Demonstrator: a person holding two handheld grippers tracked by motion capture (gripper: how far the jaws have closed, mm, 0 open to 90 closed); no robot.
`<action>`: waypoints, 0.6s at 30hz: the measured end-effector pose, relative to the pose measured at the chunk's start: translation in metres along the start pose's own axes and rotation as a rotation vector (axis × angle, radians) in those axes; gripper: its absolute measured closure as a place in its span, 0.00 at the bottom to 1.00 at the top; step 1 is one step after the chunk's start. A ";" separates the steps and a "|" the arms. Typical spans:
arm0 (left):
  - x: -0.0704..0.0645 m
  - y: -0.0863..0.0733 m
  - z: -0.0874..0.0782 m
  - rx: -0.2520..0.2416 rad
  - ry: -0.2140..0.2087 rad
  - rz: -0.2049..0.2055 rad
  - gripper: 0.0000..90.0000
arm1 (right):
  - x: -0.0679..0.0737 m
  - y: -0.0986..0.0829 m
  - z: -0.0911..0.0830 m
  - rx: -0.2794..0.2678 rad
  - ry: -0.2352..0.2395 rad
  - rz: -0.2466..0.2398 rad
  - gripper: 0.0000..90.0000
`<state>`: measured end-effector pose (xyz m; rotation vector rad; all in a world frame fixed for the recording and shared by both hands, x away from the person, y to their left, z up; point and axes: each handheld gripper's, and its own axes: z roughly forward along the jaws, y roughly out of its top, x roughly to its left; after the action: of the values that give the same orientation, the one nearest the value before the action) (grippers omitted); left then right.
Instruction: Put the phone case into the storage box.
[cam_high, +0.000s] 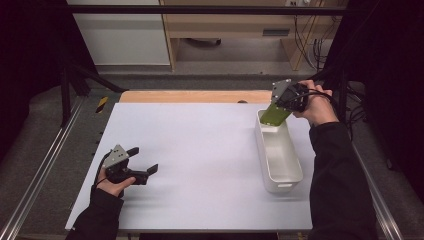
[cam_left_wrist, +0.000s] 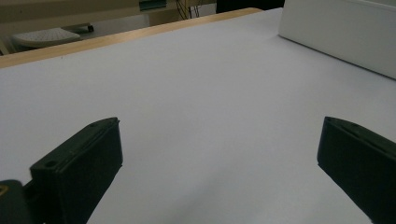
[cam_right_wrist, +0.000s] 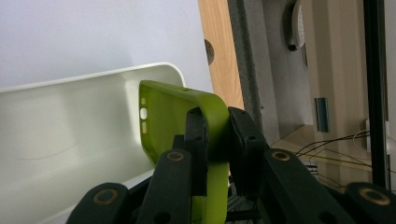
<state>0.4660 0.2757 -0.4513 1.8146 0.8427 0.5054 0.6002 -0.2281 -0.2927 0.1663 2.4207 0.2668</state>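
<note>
Two hand-held grippers, one white bin, one green phone case, one white table. Nearest, at the table's near left: left gripper (cam_high: 145, 161), resting on the white tabletop (cam_high: 200, 150), jaws spread wide apart with nothing between them; in the left gripper view, left gripper (cam_left_wrist: 219, 154) with bare tabletop (cam_left_wrist: 210, 102) in the gap and the side wall of the white bin (cam_left_wrist: 341, 32) beyond at upper right. Farther, at the right side of the table: one long white bin (cam_high: 278, 150), long axis running from near to far, open top upward, interior bare where visible. Farthest, over the bin's far end: right gripper (cam_high: 283, 107), jaws clamped on one side wall of the single green phone case (cam_high: 275, 115). Case held tilted, long axis slanting down toward the near left, lower end dipping just inside the bin's far rim. In the right gripper view, right gripper (cam_right_wrist: 219, 135) pinching the phone case (cam_right_wrist: 163, 121), its hollow inner face turned toward the bin (cam_right_wrist: 70, 140), cut-out holes visible along the far edge.
</note>
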 end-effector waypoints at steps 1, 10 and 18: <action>0.000 0.000 0.000 0.001 0.000 0.000 0.00 | 0.000 0.001 0.001 0.004 0.001 -0.008 0.88; 0.000 0.000 0.001 0.003 -0.002 0.001 0.00 | 0.003 0.005 0.013 0.023 0.018 -0.067 0.88; 0.000 -0.001 0.001 0.004 -0.003 0.001 0.00 | 0.004 0.012 0.025 0.028 0.030 -0.132 0.88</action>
<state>0.4664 0.2748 -0.4523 1.8189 0.8408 0.5015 0.6144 -0.2124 -0.3109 0.0147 2.4538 0.1769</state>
